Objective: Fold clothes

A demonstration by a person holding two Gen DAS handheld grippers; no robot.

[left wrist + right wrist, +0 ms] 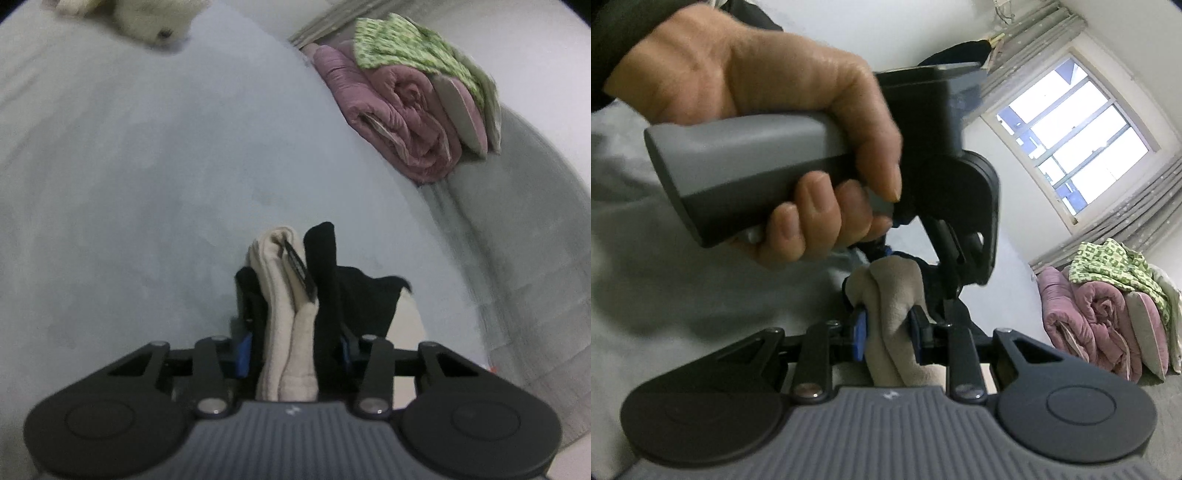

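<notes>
A cream garment (284,325) with black parts (369,299) and a dark label is bunched up over the pale grey bed (147,166). In the left wrist view my left gripper (284,258) is shut on a folded ridge of it, and the cloth fills the gap between the fingers. In the right wrist view my right gripper (886,299) pinches the same cream garment (894,291) between its blue pads (859,332). Just above it a hand (757,81) holds the grey handle of the left gripper, whose fingers reach down to the cloth.
A rolled pink quilt (402,118) with a green patterned cloth (406,48) on top lies at the bed's far right. A white plush toy (147,18) sits at the far edge. A window (1071,140) with grey curtains is on the wall.
</notes>
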